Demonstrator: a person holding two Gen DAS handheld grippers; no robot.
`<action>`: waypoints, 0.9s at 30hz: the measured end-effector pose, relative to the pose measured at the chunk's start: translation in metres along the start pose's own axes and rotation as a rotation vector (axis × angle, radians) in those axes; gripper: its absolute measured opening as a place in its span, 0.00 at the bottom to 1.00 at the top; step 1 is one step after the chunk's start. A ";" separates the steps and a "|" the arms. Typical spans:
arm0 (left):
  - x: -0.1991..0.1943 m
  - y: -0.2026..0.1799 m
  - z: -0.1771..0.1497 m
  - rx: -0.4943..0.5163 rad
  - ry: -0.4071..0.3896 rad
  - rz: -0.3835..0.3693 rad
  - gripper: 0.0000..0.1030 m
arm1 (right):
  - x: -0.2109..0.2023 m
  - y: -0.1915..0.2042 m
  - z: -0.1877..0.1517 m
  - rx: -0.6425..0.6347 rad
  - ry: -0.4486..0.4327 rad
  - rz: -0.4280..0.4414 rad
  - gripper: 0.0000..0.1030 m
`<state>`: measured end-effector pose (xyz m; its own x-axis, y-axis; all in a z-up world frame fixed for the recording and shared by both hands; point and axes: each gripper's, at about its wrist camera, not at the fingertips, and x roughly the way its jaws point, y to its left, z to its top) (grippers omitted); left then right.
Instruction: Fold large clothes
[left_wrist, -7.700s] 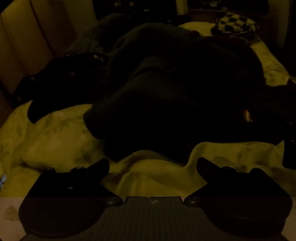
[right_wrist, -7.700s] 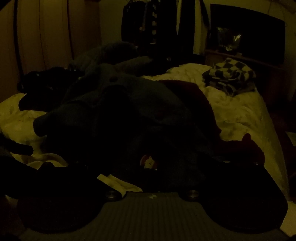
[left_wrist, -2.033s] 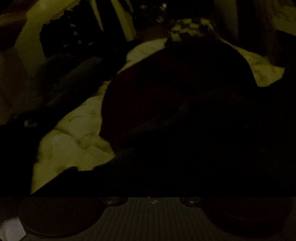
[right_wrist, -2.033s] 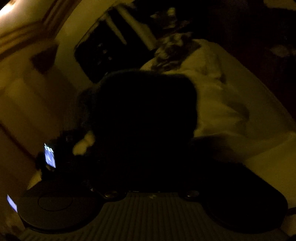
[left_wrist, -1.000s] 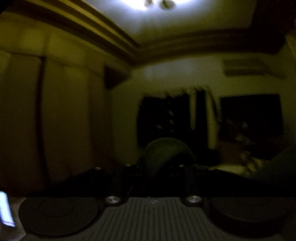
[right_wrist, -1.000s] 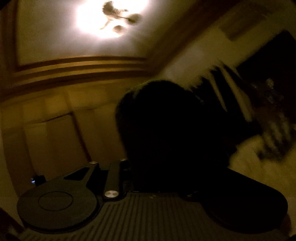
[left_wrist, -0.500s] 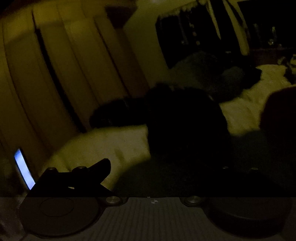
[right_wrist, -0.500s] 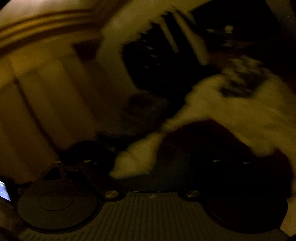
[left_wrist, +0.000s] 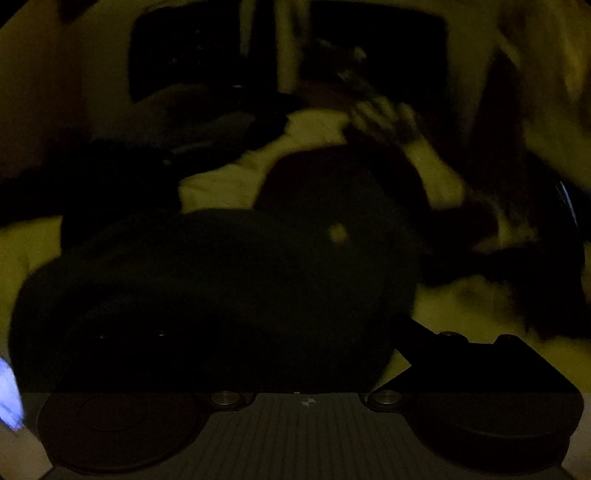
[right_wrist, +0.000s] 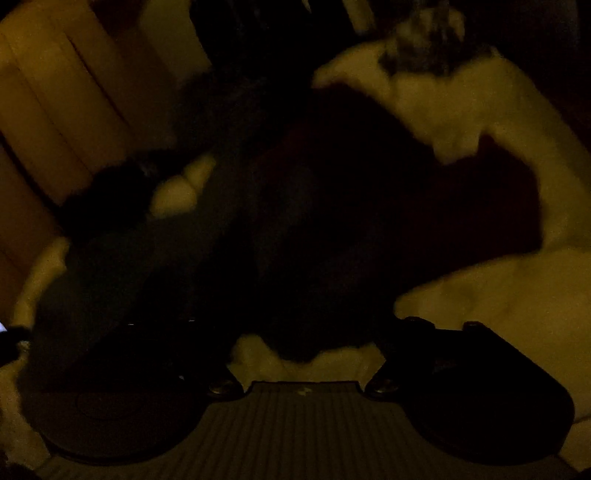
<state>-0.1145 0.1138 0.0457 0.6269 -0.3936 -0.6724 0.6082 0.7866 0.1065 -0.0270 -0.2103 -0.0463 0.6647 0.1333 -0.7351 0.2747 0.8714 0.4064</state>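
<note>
The room is very dim and both views are blurred. A large dark garment (left_wrist: 229, 288) lies heaped on the pale bed (left_wrist: 229, 184) just ahead of my left gripper (left_wrist: 295, 332). Its right finger (left_wrist: 410, 332) stands wide to the right; the left finger is lost against the cloth. In the right wrist view the same dark garment (right_wrist: 314, 221) spreads across the bed (right_wrist: 498, 288). My right gripper (right_wrist: 306, 343) is open, its right finger (right_wrist: 399, 336) wide, and a dark edge of cloth lies between the fingers without being clamped.
A checkered folded cloth (right_wrist: 424, 40) lies at the far end of the bed. More dark clothes (left_wrist: 207, 110) are piled at the back left. Wooden wardrobe panels (right_wrist: 55, 103) stand to the left. A lit screen (left_wrist: 7, 391) glows at the left edge.
Both grippers swung up towards the ceiling with the garment held, then came back down to the bed. Their fingers now stand apart and the garment lies heaped on the bed.
</note>
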 end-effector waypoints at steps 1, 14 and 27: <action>0.002 -0.013 -0.005 0.065 0.029 0.019 1.00 | 0.009 -0.001 -0.004 0.022 0.037 -0.031 0.65; 0.073 -0.021 -0.037 0.028 0.158 0.351 1.00 | 0.021 -0.046 -0.014 0.369 -0.068 0.191 0.19; -0.052 0.026 0.061 -0.228 -0.149 0.102 0.55 | -0.195 0.022 0.081 -0.012 -0.824 0.269 0.02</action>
<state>-0.1016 0.1256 0.1281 0.7540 -0.3596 -0.5497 0.4241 0.9056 -0.0106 -0.0945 -0.2554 0.1500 0.9989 -0.0455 0.0147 0.0320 0.8648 0.5011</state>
